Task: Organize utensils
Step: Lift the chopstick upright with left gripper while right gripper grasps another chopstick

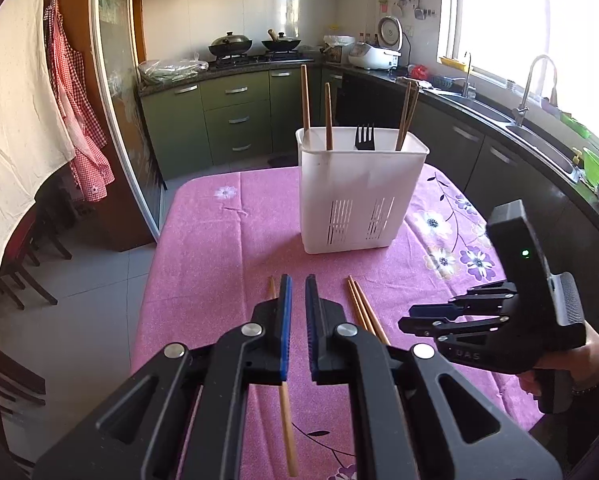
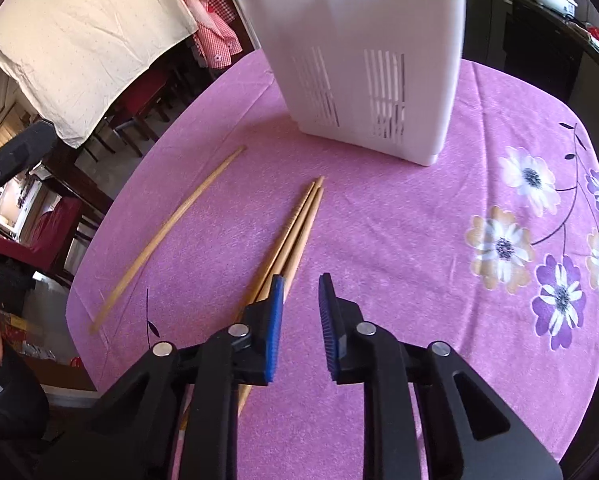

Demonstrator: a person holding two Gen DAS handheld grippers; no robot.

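— So, where are the loose chopsticks?

— On the pink floral tablecloth (image 2: pixel 399 240). 1 single chopstick (image 2: pixel 167 236) lies off to the left of the right gripper (image 2: pixel 301 288), well apart from it. A bundle of chopsticks (image 2: pixel 299 224) lies just ahead and left of that gripper, its near end passing under the left finger; I count about 3, though they overlap.

— And from the left side?

— In the left wrist view the single chopstick (image 1: pixel 287 428) runs beneath the left gripper (image 1: pixel 295 284), showing just left of its left finger and again below the pads. The bundle (image 1: pixel 359 304) sits just right of its right finger.

— Are the claws holding anything?

— No. The left gripper's blue pads stand a narrow gap apart with nothing between them. The right gripper's pads are spread wider, also with nothing between them, above bare cloth.

— The holder?

— A white utensil holder (image 1: pixel 359 196) stands upright straight ahead of the left gripper, farther along the table. Ahead of the right gripper it (image 2: pixel 371 60) looms close. Dark wooden chopsticks (image 1: pixel 328 116) and a black fork (image 1: pixel 364 138), tines up, stick out of it.

— Anything beyond?

— Green kitchen cabinets (image 1: pixel 235 120), 2 woks (image 1: pixel 230 43) on the stove, and a sink (image 1: pixel 483 108) by the window to the right.
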